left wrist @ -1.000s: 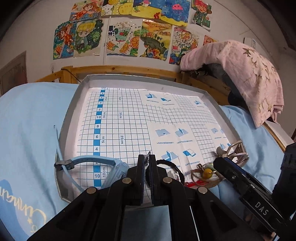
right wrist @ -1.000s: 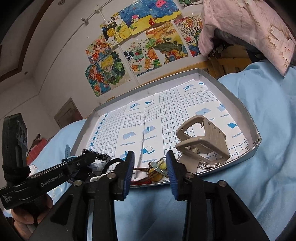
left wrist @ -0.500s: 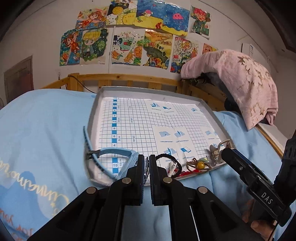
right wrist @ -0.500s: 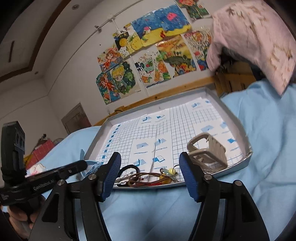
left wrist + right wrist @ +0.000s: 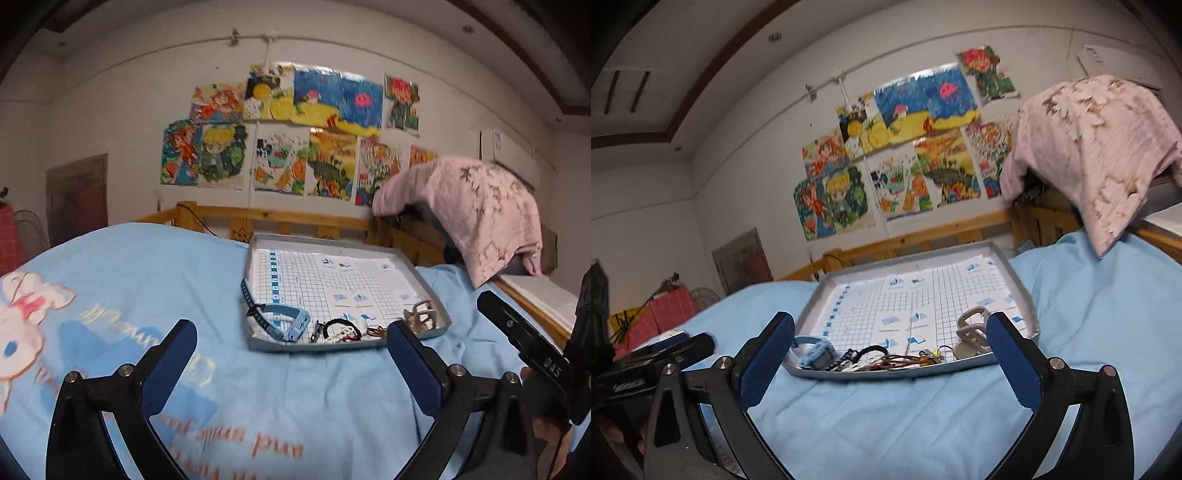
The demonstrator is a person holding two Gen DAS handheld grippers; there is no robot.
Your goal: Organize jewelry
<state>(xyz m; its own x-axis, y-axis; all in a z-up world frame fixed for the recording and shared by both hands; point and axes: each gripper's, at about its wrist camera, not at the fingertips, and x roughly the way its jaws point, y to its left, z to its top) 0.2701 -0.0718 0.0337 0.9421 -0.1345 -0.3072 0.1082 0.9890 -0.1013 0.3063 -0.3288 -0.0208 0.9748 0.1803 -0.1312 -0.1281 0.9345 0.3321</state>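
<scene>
A grey tray (image 5: 317, 347) lined with blue grid paper lies on the bed. Along its near edge sit a light blue watch (image 5: 284, 321), a black bracelet (image 5: 341, 326), a brown cord (image 5: 375, 332) and a beige hair claw (image 5: 421, 317). My left gripper (image 5: 291, 332) hangs back from the tray, its jaws opening wide with nothing between them. In the right wrist view the same tray (image 5: 886, 373), watch (image 5: 818, 352), bracelet (image 5: 864, 352) and hair claw (image 5: 971, 332) show. My right gripper (image 5: 889, 323) is also short of the tray, jaws opening, nothing between its blue pads.
The light blue bedsheet (image 5: 147, 295) spreads around the tray. A wooden rail (image 5: 295, 218) runs behind it. A pink cloth (image 5: 476, 221) drapes over something at the right. A red basket (image 5: 665, 314) stands far left. The other gripper's body (image 5: 524, 343) reaches in from the right.
Both grippers have pulled back and up from the tray, which now looks smaller. The left jaws went from shut to wide apart; the right jaws spread wider.
</scene>
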